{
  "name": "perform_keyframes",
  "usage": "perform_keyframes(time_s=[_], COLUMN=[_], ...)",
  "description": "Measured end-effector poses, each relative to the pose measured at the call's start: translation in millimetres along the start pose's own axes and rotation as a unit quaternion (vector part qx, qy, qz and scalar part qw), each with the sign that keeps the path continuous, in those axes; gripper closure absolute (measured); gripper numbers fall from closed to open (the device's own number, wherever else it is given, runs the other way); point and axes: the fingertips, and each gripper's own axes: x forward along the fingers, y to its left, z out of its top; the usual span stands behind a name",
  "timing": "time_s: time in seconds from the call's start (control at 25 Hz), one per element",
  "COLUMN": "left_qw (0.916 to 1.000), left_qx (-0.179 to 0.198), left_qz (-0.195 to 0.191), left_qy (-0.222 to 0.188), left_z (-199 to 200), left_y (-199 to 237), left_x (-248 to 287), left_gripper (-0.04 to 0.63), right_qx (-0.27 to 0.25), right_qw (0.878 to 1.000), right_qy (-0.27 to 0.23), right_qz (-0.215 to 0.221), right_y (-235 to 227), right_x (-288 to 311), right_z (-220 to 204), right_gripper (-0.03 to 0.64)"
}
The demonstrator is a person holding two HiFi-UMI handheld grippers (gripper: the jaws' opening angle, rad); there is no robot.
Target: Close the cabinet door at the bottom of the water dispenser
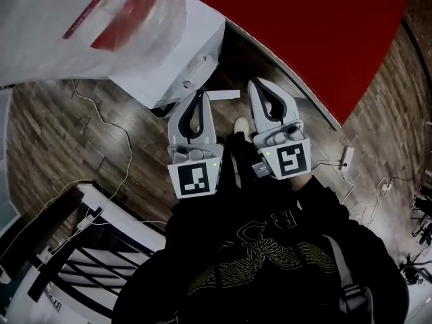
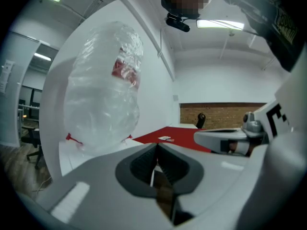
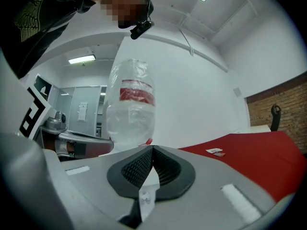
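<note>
Well, left gripper (image 1: 200, 96) & right gripper (image 1: 260, 86) jaws both clenched, empty; hard shove prob rocks water dispenser (image 1: 182, 52) w/ bottle (image 1: 88, 19).

We take this for an office or a lab workroom. Long ceiling lights (image 2: 218, 24) run over plain white walls, a brick wall (image 2: 220, 114) closes the far end, and an office chair (image 2: 29, 139) stands off to one side. A big red counter (image 1: 317, 25) stands on wood-look floor (image 1: 61, 133), where loose cables (image 1: 111, 130) and a power strip (image 1: 346, 157) lie. A water dispenser (image 1: 172, 63) carries its large bottle (image 2: 103, 95).
</note>
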Motion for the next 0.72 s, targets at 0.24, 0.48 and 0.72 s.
perform_keyframes(time_s=[0.24,0.48,0.72], left_qw=[0.9985,0.9959,0.9929], left_qx=[0.004,-0.028,-0.031], left_qz=[-0.029,-0.026,-0.01], left_qy=[0.047,0.081,0.115], left_z=[-74,-158,-236], left_y=[-17,-36,-42], left_x=[35,55,75], left_gripper=[0.589,0.589,0.589], right_qx=[0.016,0.024,0.037], right_qw=[0.999,0.997,0.989], right_qy=[0.043,0.077,0.141], right_qz=[0.011,0.016,0.036], right_y=[-28,-51,-63], right_x=[16,7,8], right_z=[-83,-181,-294], right_gripper=[0.618,0.618,0.618])
